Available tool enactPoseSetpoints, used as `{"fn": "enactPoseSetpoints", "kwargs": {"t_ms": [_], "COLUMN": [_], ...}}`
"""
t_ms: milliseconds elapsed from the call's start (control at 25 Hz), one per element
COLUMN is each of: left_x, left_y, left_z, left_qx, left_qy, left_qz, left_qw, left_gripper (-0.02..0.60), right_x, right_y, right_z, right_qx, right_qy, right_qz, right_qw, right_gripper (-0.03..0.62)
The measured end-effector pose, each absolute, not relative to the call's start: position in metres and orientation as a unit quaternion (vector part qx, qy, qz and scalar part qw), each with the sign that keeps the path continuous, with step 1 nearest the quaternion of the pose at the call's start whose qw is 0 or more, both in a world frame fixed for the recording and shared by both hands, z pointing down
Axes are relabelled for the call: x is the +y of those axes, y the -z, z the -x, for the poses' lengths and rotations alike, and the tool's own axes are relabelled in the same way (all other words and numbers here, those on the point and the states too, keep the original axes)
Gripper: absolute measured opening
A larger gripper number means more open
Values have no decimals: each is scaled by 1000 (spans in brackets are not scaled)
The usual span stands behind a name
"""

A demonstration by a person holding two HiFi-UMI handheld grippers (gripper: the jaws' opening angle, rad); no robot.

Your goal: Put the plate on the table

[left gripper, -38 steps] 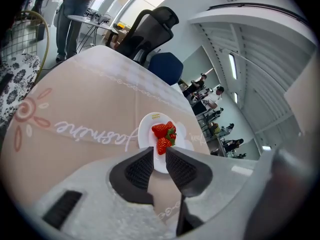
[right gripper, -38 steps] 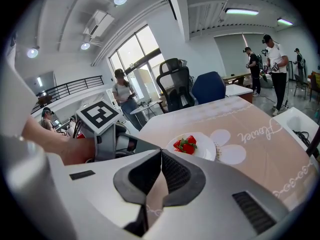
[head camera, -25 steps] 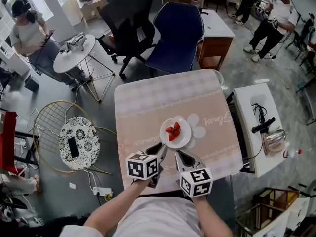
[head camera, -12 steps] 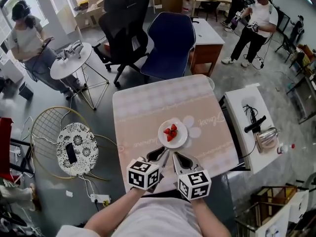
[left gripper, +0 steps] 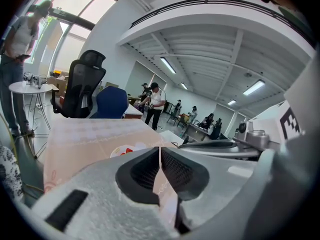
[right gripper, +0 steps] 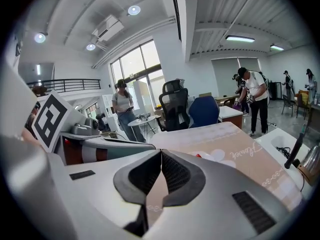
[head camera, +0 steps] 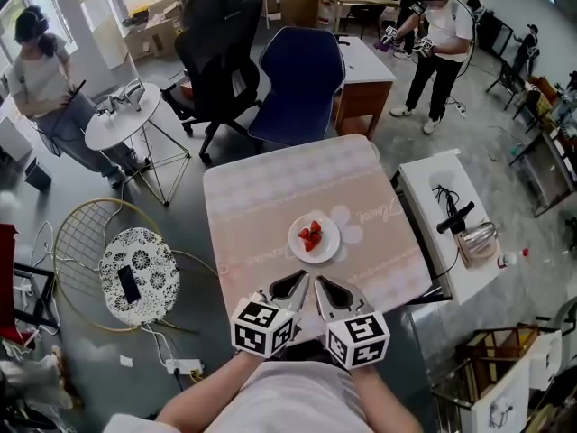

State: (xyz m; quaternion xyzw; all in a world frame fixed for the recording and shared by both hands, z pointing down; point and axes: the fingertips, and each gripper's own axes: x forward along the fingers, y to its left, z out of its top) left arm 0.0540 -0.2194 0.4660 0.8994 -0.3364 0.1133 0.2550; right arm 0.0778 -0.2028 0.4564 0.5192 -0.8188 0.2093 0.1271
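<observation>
plate [head camera: 315, 238] on table [head camera: 261, 197] | blue chair [head camera: 297, 84] behind | both grippers empty

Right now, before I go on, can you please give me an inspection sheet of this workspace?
Surface: table under a beige cloth.
Job's things: plate with strawberries rests on the table, no gripper touching it.
Clutter: nothing seen on the table.
Grippers: left gripper and right gripper both shut, empty, short of the plate.
Cables: cable on the side table; power strip on the floor.
Surroundings: blue chair and black chair beyond the table; people stand farther off.
</observation>
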Motion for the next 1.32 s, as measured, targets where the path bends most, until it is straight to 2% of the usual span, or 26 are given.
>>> {"fn": "enactPoseSetpoints", "kwargs": {"t_ms": [640, 1320], "left_x": [-170, -172], "left_y": [-453, -451], "left_z": [-34, -31], "left_qx": [-345, -351], "left_qy": [-124, -122], "left_qz": [-905, -905], "left_qw": [215, 207], "left_gripper": [5, 5], "right_x": [-160, -155], "right_y": [-444, -441], "right_z": [-56, -53], "right_qx": [-808, -805], "right_qy": [-199, -185], "right_qz": [-545, -553], "right_qw": [104, 111], "right_gripper": [5, 5]}}
